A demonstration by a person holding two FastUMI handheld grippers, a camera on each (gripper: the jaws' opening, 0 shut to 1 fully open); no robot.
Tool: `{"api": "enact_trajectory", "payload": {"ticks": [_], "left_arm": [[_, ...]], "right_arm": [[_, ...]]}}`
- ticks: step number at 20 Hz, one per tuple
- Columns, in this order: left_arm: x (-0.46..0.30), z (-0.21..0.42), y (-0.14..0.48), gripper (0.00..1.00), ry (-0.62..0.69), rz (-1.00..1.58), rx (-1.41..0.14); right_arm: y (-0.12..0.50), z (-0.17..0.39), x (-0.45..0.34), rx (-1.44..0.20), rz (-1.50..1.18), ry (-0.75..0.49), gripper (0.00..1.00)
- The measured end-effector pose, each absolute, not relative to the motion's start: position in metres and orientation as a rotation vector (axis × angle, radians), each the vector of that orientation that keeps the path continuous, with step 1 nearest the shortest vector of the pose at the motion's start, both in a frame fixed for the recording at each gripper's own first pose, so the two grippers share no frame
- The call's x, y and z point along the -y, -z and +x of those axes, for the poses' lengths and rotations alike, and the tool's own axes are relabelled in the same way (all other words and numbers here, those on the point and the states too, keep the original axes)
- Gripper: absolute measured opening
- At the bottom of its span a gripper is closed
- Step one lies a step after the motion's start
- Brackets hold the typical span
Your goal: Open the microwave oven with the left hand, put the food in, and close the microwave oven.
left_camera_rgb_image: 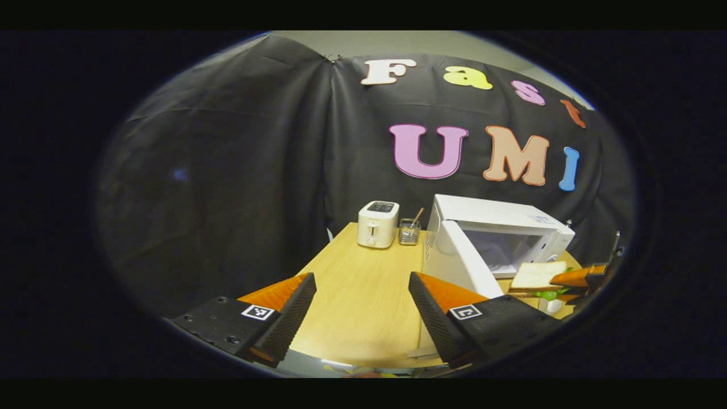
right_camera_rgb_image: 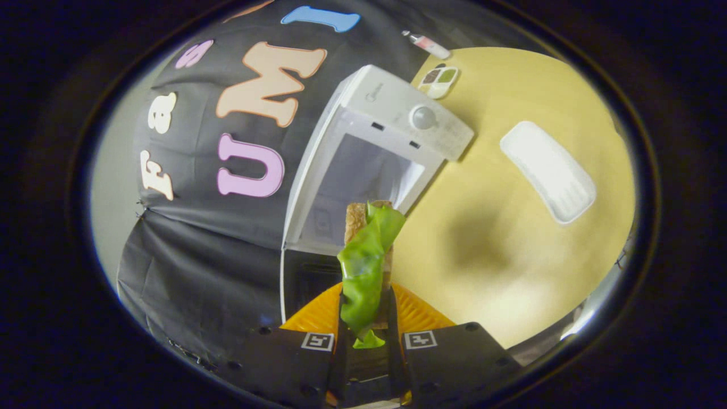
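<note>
the right tongs [right_camera_rgb_image: 366,318] pinch a sandwich [right_camera_rgb_image: 366,255] before the open microwave [right_camera_rgb_image: 392,130]; the right gripper view adds a white tray [right_camera_rgb_image: 548,170]. the left tongs [left_camera_rgb_image: 362,309], spread, hover over the table [left_camera_rgb_image: 352,284]; the left gripper view catches a toaster [left_camera_rgb_image: 377,224] near the far edge.

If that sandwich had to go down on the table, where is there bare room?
Bare wood lies between the white microwave oven and the white oblong tray, and before the white toaster. The back edge is crowded: toaster, wire utensil holder, microwave.
</note>
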State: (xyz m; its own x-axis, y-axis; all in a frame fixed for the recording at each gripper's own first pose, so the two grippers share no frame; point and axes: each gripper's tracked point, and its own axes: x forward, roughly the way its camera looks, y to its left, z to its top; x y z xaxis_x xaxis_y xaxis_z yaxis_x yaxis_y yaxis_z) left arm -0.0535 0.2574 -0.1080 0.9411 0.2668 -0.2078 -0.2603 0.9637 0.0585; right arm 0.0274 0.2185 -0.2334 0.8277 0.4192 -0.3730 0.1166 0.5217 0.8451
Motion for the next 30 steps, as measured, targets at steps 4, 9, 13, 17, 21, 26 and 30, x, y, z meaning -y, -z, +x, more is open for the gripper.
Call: {"api": "enact_trajectory", "payload": {"ticks": [4, 9, 13, 17, 21, 26, 30], "left_arm": [[-0.26, -0.046, 0.114, 0.96, -0.243, 0.024, -0.223], [-0.259, -0.04, 0.127, 0.96, -0.239, -0.046, -0.248], [-0.252, -0.037, 0.132, 0.96, -0.234, -0.081, -0.254], [-0.247, -0.038, 0.136, 0.96, -0.231, -0.097, -0.269], [-0.247, -0.034, 0.135, 0.94, -0.231, -0.104, -0.268], [-0.249, -0.029, 0.132, 0.96, -0.226, -0.081, -0.253], [-0.253, -0.028, 0.135, 0.96, -0.224, -0.096, -0.261]], "right_arm": [[0.228, 0.054, -0.255, -0.523, 1.072, -0.238, 0.3], [0.24, 0.103, -0.262, -0.453, 1.087, -0.19, 0.22], [0.263, 0.145, -0.254, -0.428, 1.016, -0.132, 0.22], [0.265, 0.181, -0.248, -0.357, 0.992, -0.093, 0.22], [0.274, 0.206, -0.248, -0.342, 0.947, -0.052, 0.36], [0.281, 0.235, -0.251, -0.328, 0.892, -0.026, 0.36], [0.286, 0.254, -0.251, -0.31, 0.825, -0.004, 0.36]]}}
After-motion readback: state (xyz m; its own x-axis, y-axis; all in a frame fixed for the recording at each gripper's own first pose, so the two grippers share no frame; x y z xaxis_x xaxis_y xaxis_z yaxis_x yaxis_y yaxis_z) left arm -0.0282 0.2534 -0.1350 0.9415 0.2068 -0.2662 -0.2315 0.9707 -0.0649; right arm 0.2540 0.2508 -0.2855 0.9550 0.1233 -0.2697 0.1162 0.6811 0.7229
